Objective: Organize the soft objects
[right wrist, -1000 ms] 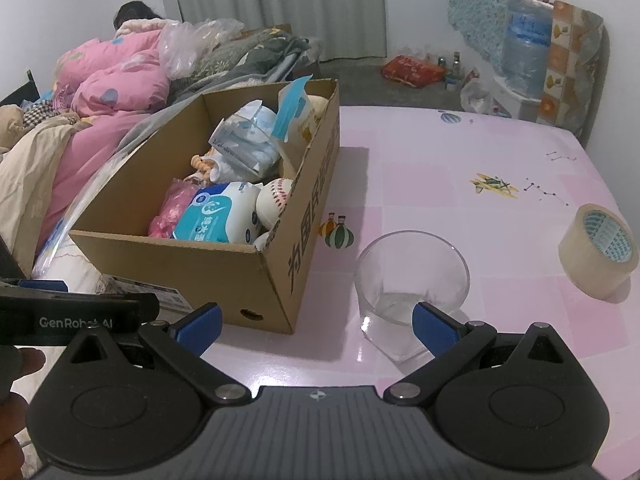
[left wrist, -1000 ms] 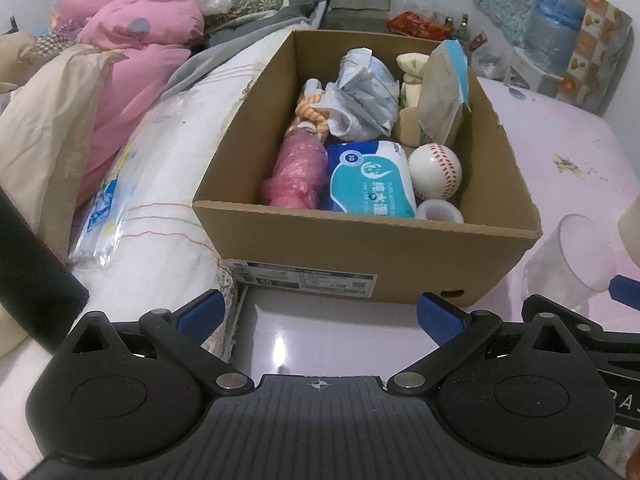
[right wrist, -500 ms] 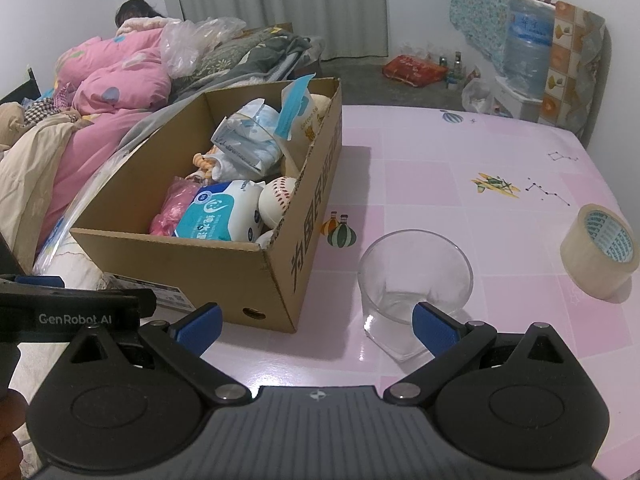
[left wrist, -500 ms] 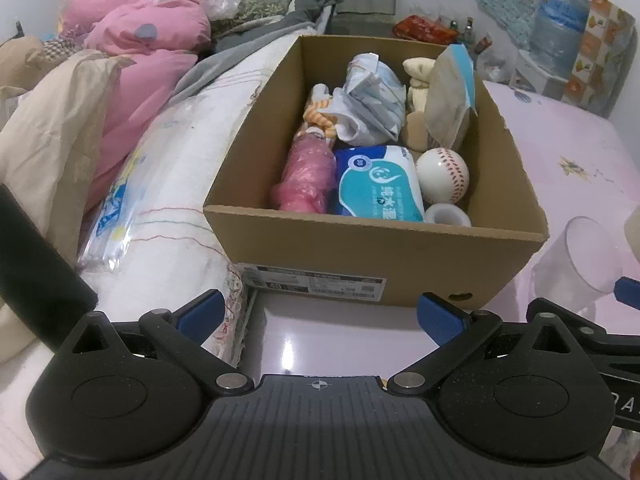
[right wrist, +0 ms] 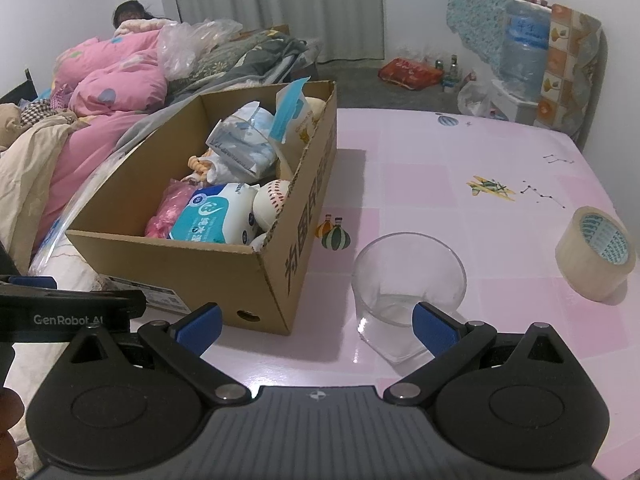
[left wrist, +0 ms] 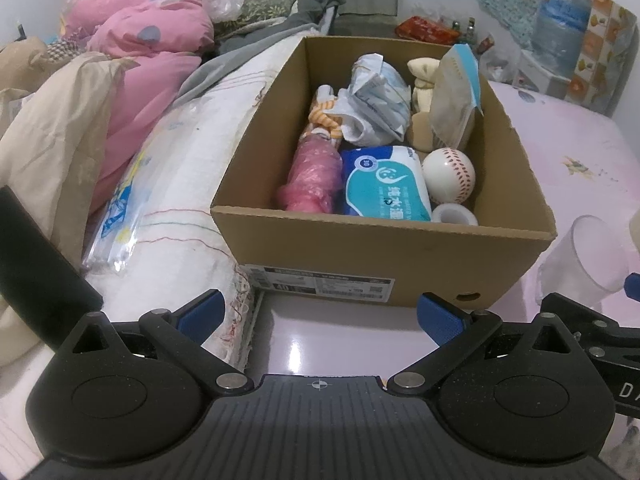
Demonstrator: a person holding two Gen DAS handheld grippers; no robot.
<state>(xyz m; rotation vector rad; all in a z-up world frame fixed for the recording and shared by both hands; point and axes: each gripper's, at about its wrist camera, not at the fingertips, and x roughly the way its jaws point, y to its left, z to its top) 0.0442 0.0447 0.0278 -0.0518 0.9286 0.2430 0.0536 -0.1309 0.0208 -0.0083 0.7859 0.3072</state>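
An open cardboard box (left wrist: 380, 256) (right wrist: 224, 276) stands on the pink table. Inside lie a blue tissue pack (left wrist: 386, 188) (right wrist: 212, 216), a white baseball (left wrist: 449, 176) (right wrist: 272, 202), a pink plastic bundle (left wrist: 312, 176), crumpled white packets (left wrist: 378, 104), a cream plush (left wrist: 422, 80) and a roll of white tape (left wrist: 454, 214). My left gripper (left wrist: 318, 314) hangs open in front of the box's near wall, nothing between its fingers. My right gripper (right wrist: 316, 322) is open too, to the right of the box, its right finger (right wrist: 434, 322) in front of a clear glass (right wrist: 408, 280).
A roll of packing tape (right wrist: 596, 252) sits at the table's right edge. Left of the box lies a bed with a white quilt (left wrist: 188, 184), pink bedding (left wrist: 140, 40) and a beige cloth (left wrist: 52, 140). A water jug (right wrist: 524, 48) stands at the back right. A person lies at the bed's far end.
The left wrist view has shifted slightly, so the box sits a little lower and to the right. Both grippers stay open, and the right view is almost the same.
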